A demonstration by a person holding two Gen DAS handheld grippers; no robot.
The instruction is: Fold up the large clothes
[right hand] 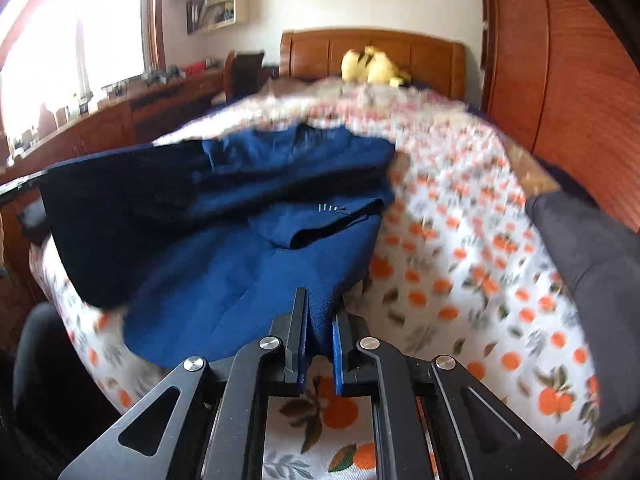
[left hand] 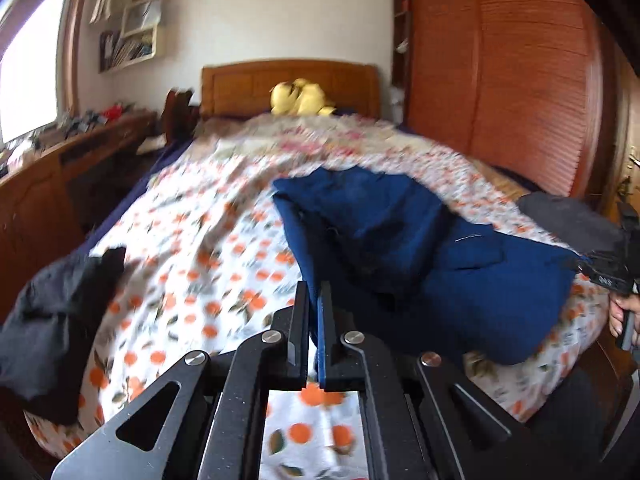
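A large dark blue garment (left hand: 400, 240) (right hand: 248, 264) lies partly lifted over a bed with an orange-fruit print cover (left hand: 200, 240) (right hand: 460, 264). My left gripper (left hand: 316, 288) is shut on the garment's near edge, and blue cloth runs up between its fingers. In the right wrist view, my right gripper (right hand: 320, 300) is shut on another near corner, with a fold of blue fabric pinched between its pads. The right gripper (left hand: 600, 270) also shows at the far right of the left wrist view, held by a hand (left hand: 620, 316), and the cloth is stretched toward it.
A black garment (left hand: 52, 320) lies on the bed's near left corner. A dark grey one (left hand: 568, 220) (right hand: 592, 248) is at its right edge. A yellow plush toy (left hand: 300, 98) (right hand: 372, 66) sits by the headboard. A wooden wardrobe (left hand: 500, 80) stands right, a desk (left hand: 60, 168) left.
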